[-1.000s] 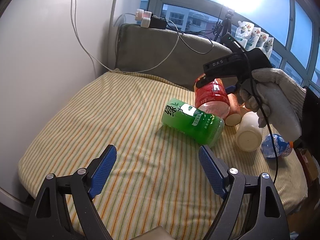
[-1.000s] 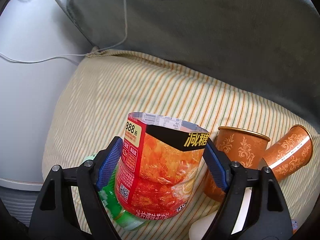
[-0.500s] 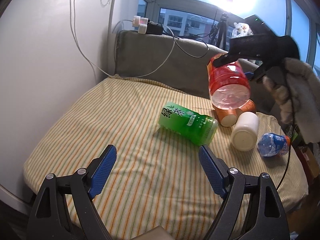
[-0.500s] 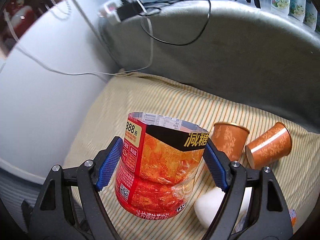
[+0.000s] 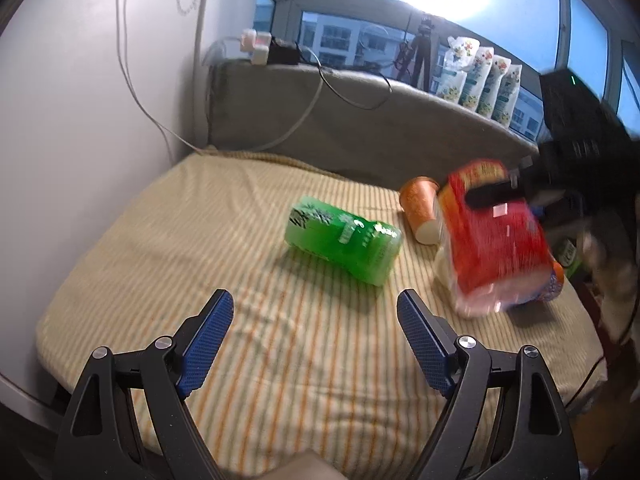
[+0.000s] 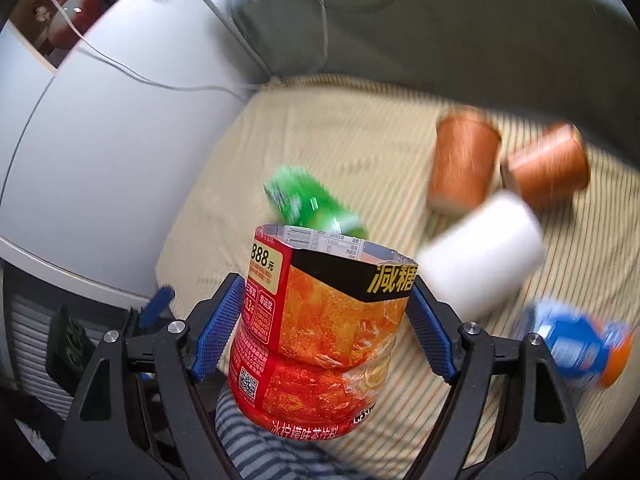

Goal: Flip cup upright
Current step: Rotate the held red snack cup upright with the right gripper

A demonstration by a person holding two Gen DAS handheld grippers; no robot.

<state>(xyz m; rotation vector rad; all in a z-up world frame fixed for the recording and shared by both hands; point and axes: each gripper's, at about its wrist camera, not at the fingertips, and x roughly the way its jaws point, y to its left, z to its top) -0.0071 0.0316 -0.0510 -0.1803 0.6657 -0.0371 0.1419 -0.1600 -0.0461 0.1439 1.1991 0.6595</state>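
Note:
My right gripper [image 6: 320,336] is shut on a red plastic cup [image 6: 320,320] cut from a drink bottle, its blue pads pressed on both sides. In the left wrist view the red cup [image 5: 496,240] hangs tilted above the right side of the striped cushion [image 5: 200,240], motion-blurred, rim toward the window. A green cup [image 5: 344,240] lies on its side mid-cushion; it also shows in the right wrist view [image 6: 308,200]. My left gripper [image 5: 316,340] is open and empty, low over the cushion's near part, short of the green cup.
Two orange cups [image 6: 464,160] [image 6: 548,168], a white cup [image 6: 480,252] and a blue bottle piece [image 6: 576,344] lie on the cushion's right side. A grey backrest [image 5: 380,132] with cables stands behind, a white wall [image 5: 80,120] at left.
My right gripper has swung the red cup down and toward the near right, turning it over. The view now blurs with motion. My left gripper stays open, drawn back slightly.

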